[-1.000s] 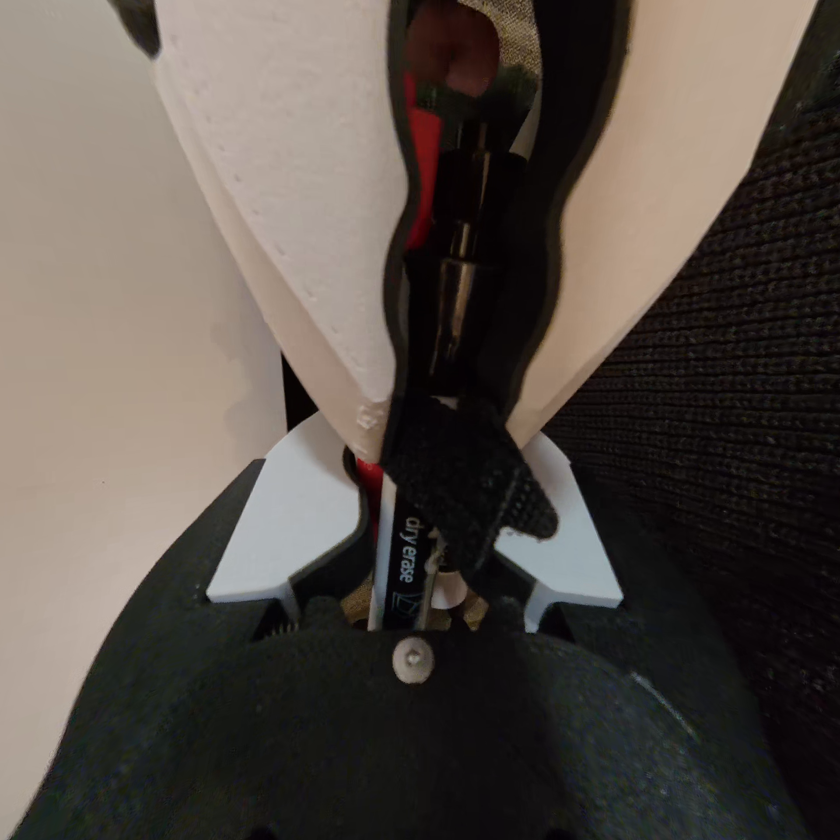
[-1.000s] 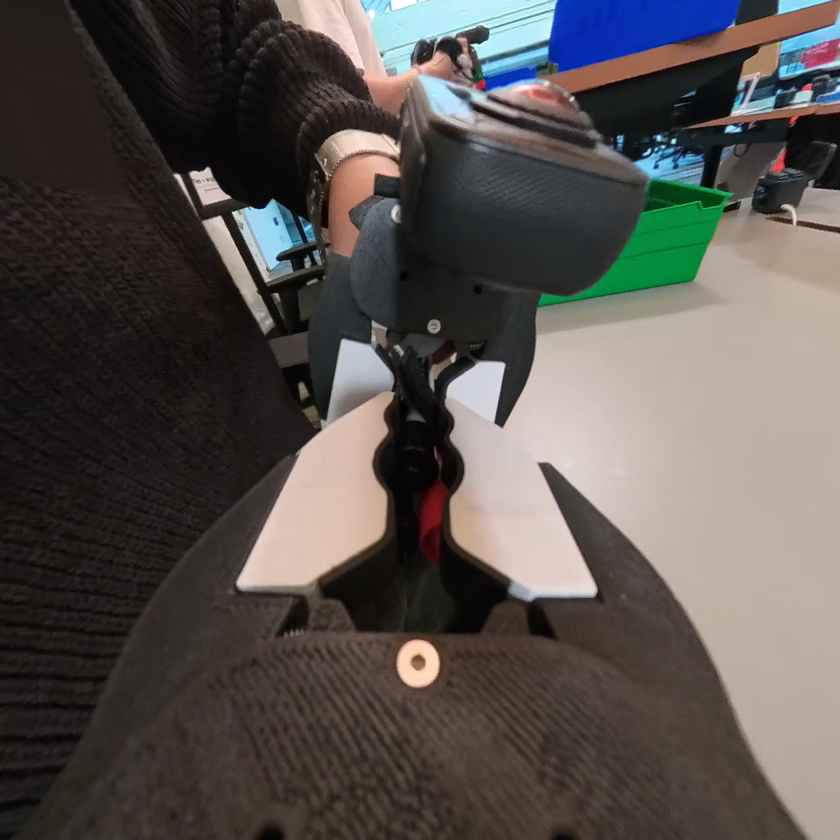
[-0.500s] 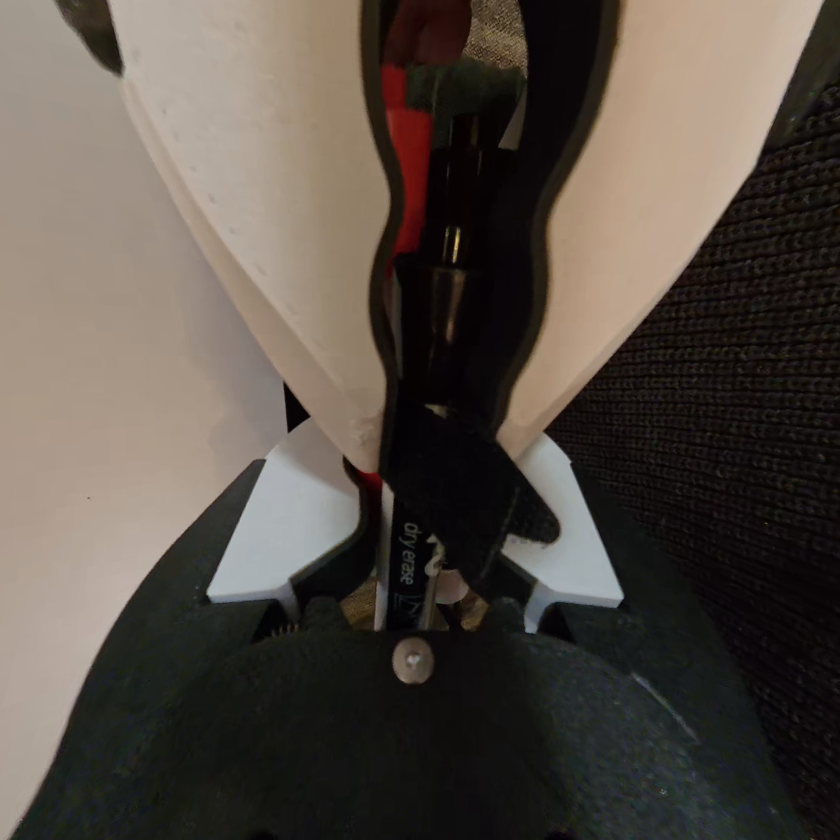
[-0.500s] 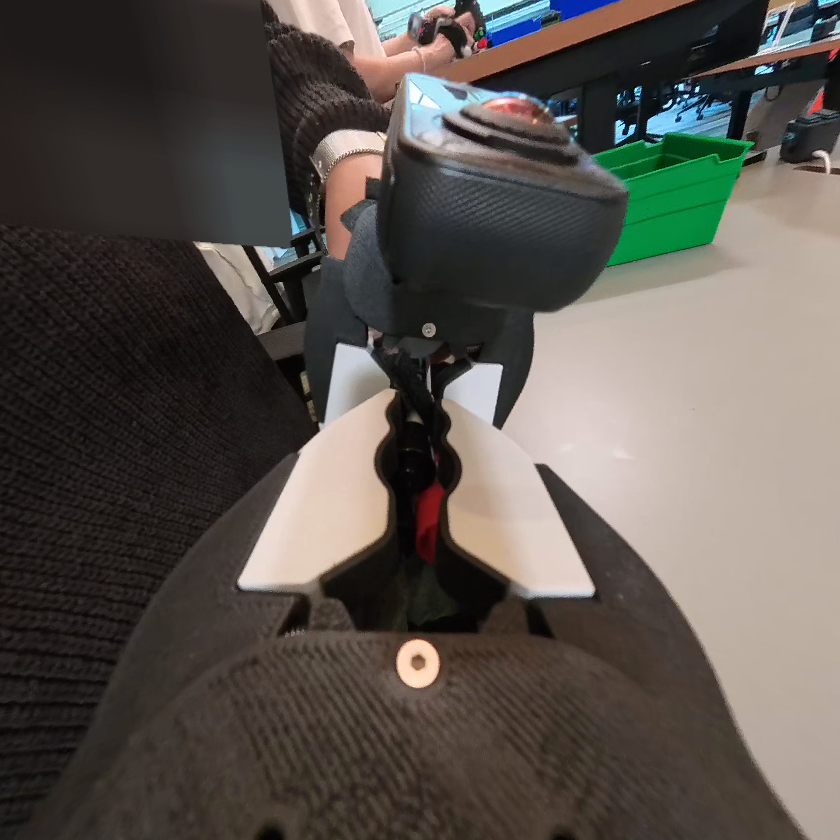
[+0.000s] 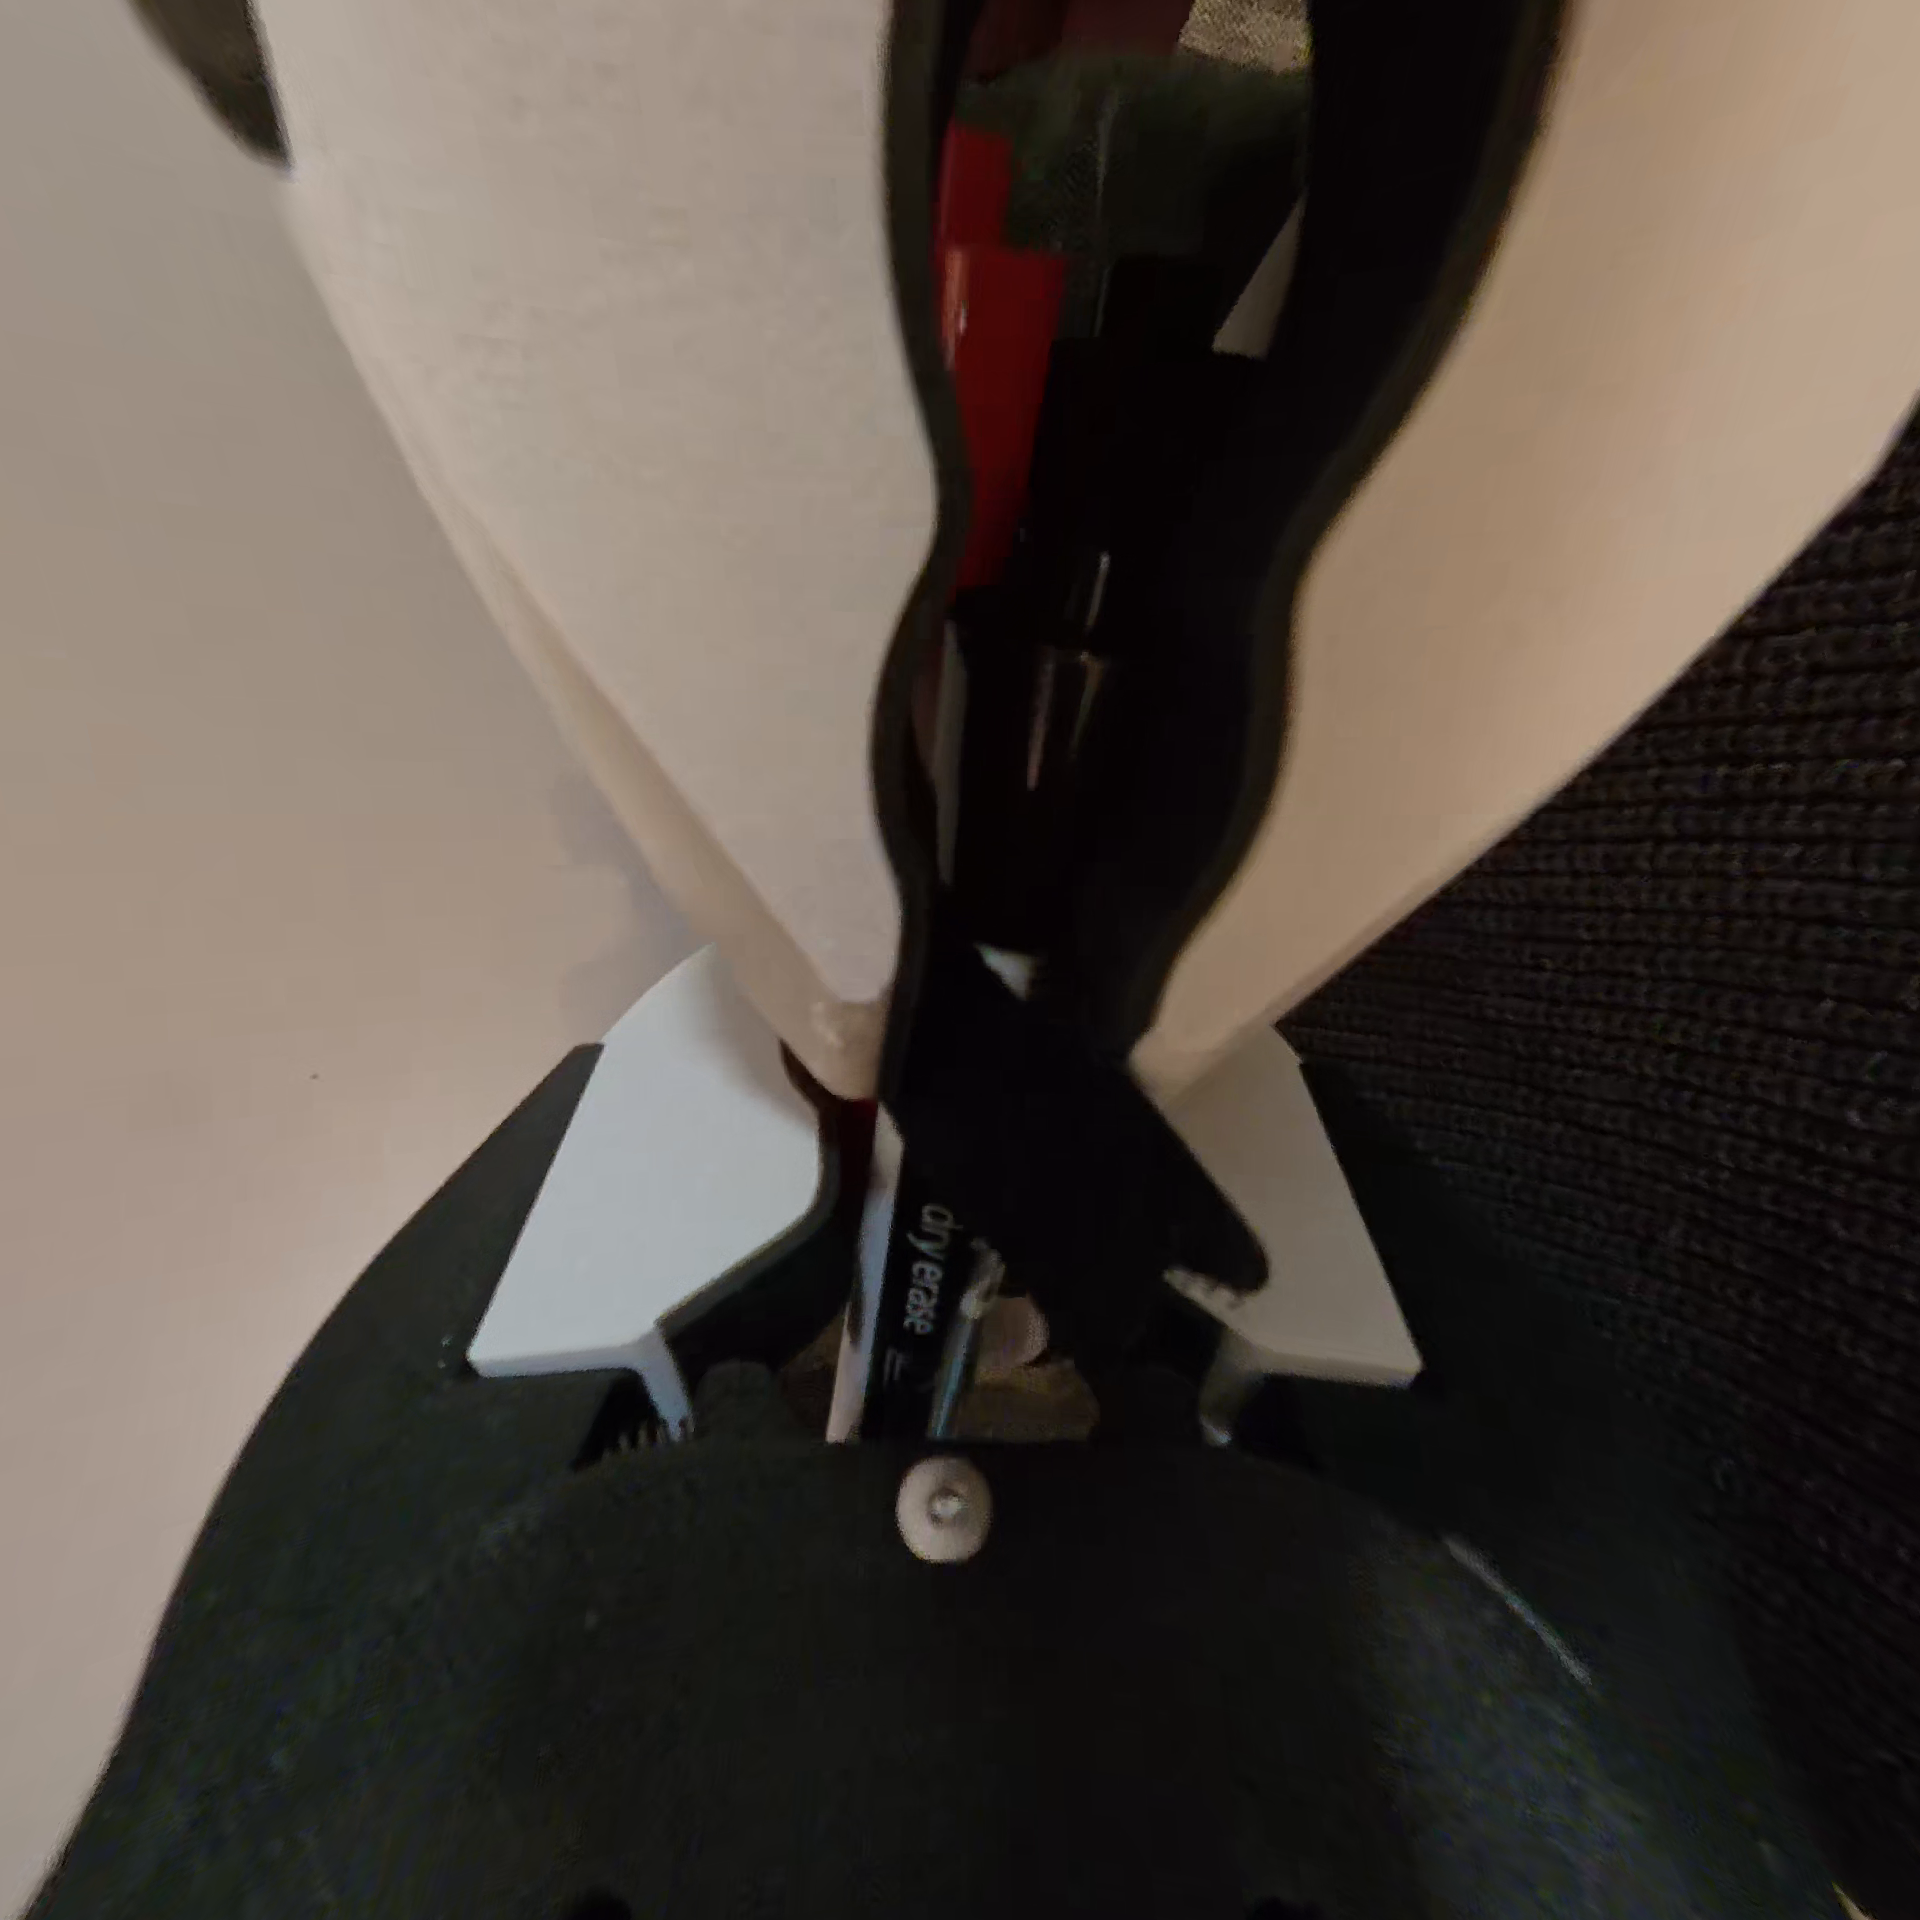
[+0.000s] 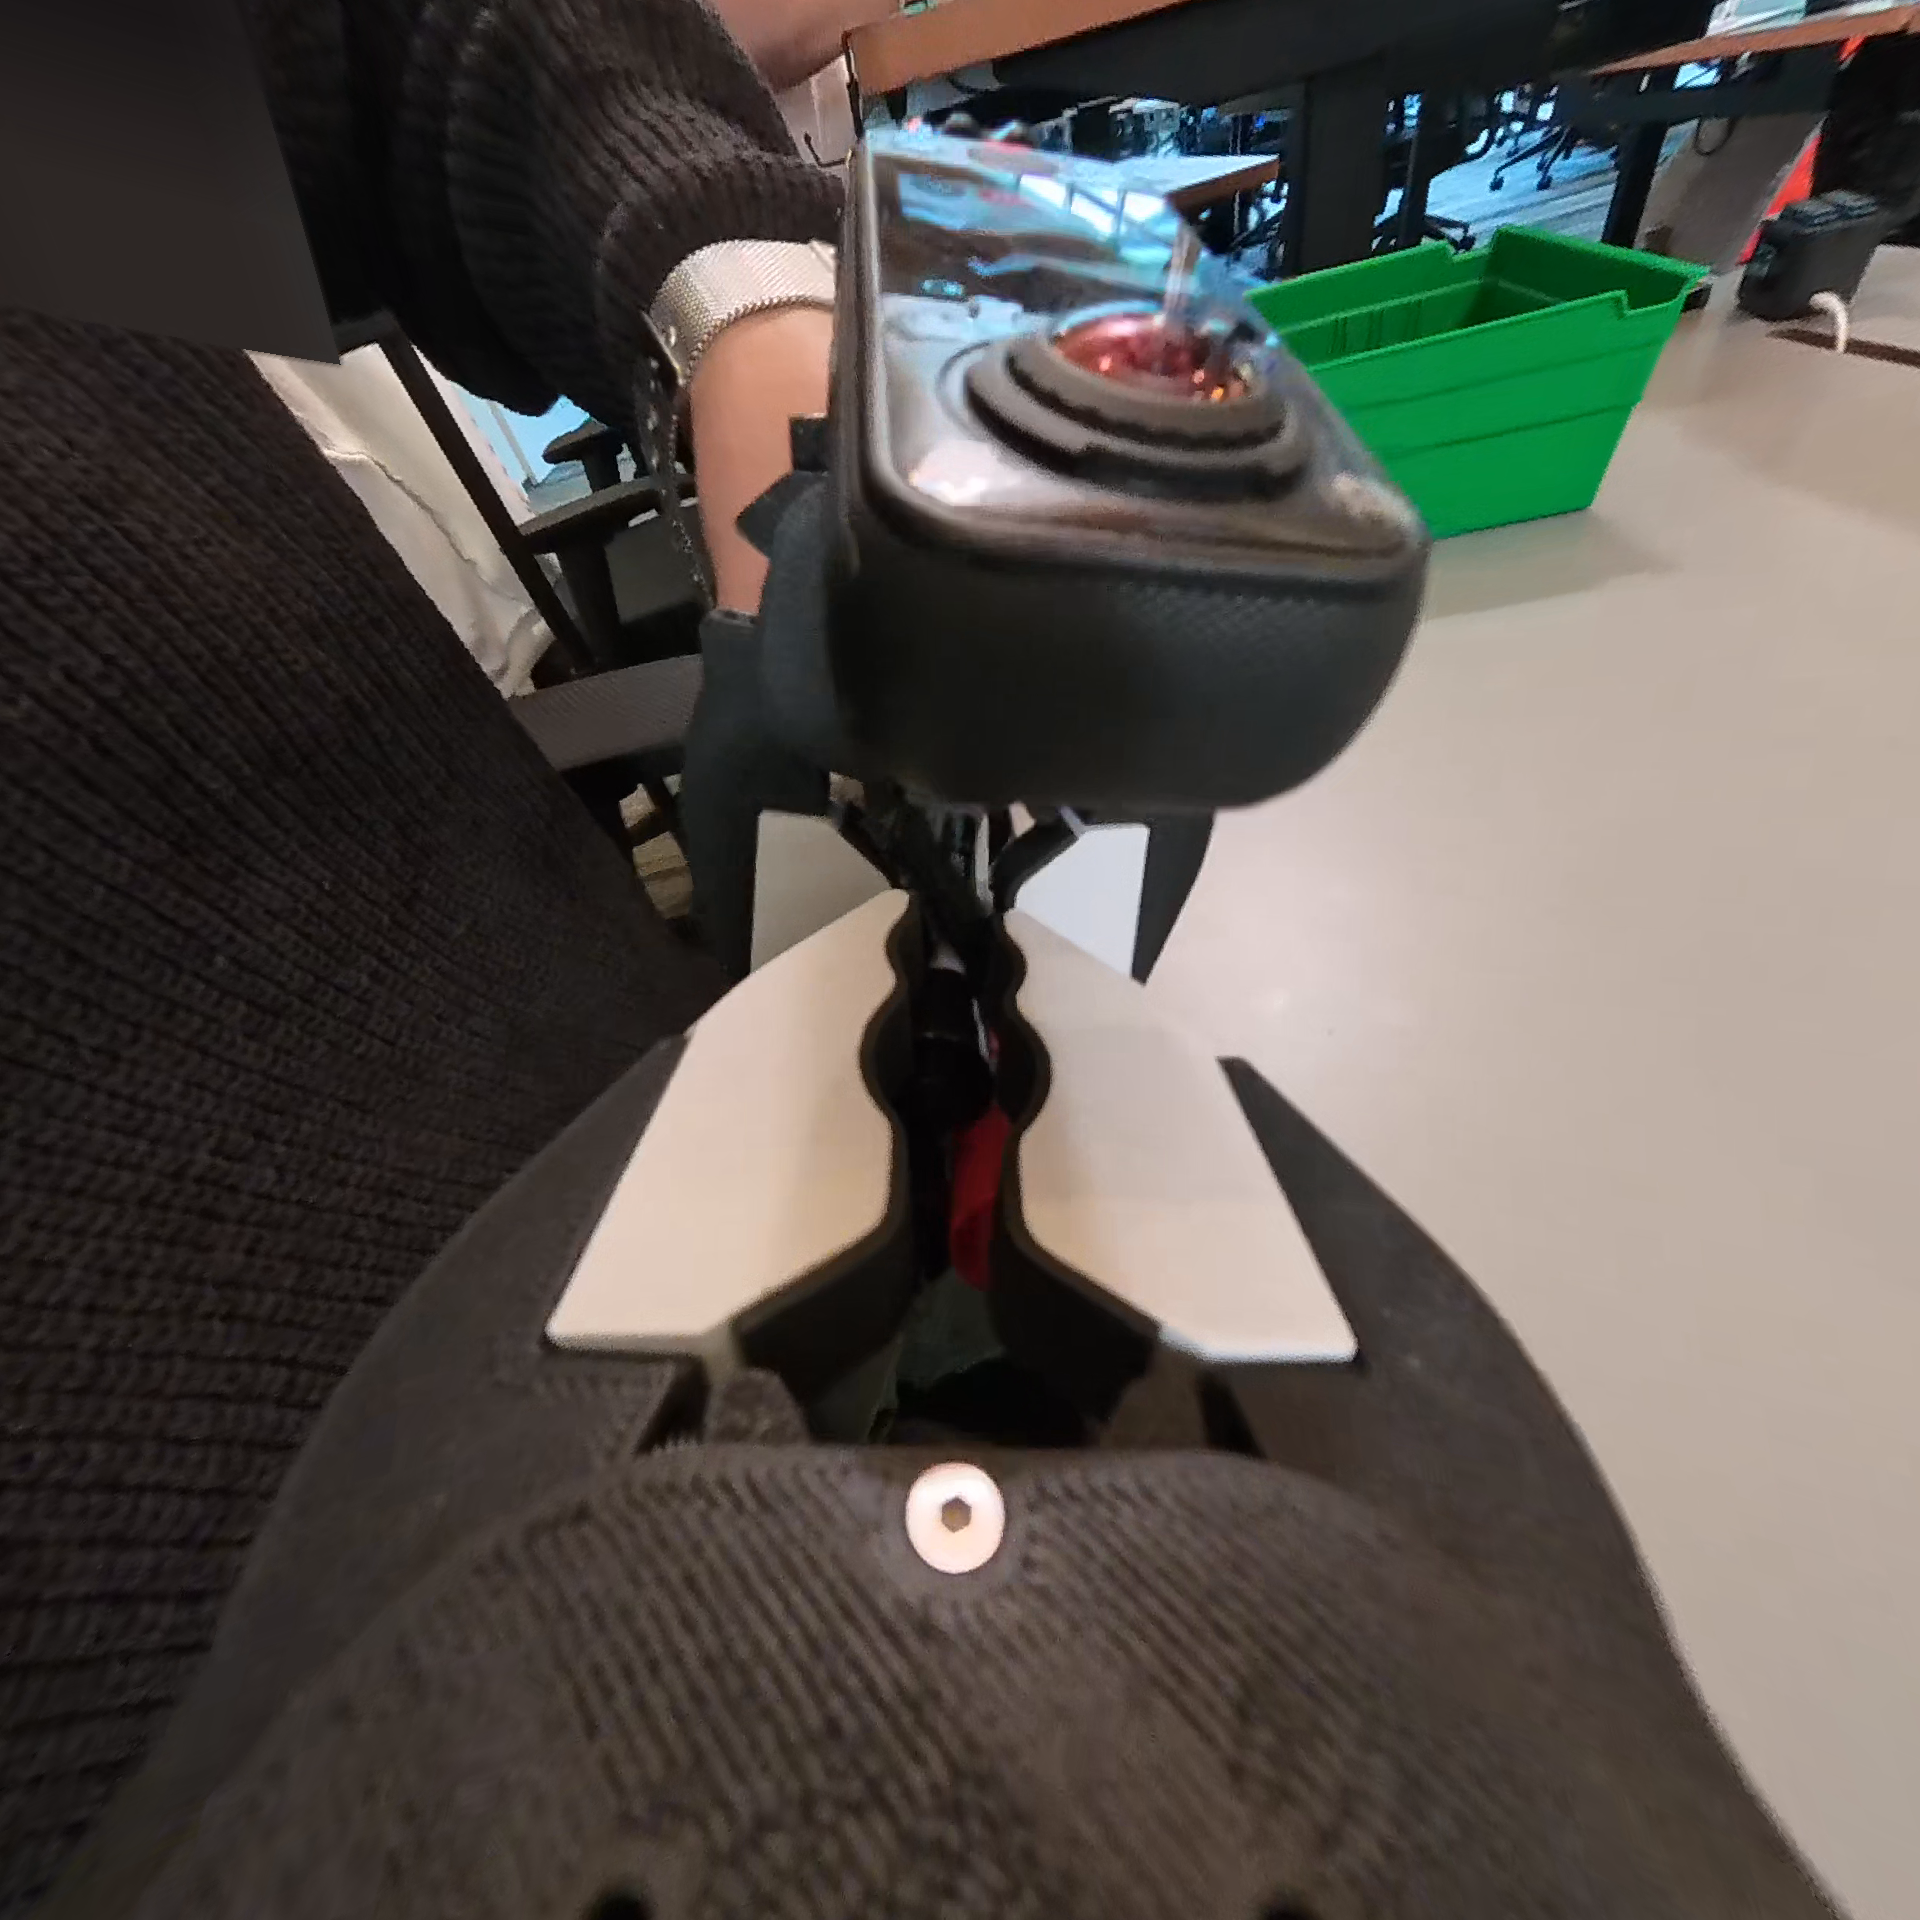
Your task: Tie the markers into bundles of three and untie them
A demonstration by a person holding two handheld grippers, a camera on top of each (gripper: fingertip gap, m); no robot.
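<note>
Between my two grippers, held nose to nose above the table [image 6: 1558, 935], sat the marker bundle [image 5: 1049, 644]. My left gripper [image 5: 1013, 1049] was clamped on one end w/ a black strap [image 5: 1029, 1122] around it; my right gripper [image 6: 951, 1039] was clamped on the other end. Most of the bundle was hidden btwn the white fingers [image 5: 644, 520], and the left view was blurred. I could count 1 black marker and 1 red marker [image 5: 982, 343]; a 3rd I couldn't confirm. Long axis ran straight along both sets of fingers, from one gripper into the other. Which end was the cap end I couldn't tell for sure. My black knit sleeve [image 6: 260, 831] filled one side, cut off by the frame. 1 green bin [image 6: 1475, 364] stood well apart on the table.
</note>
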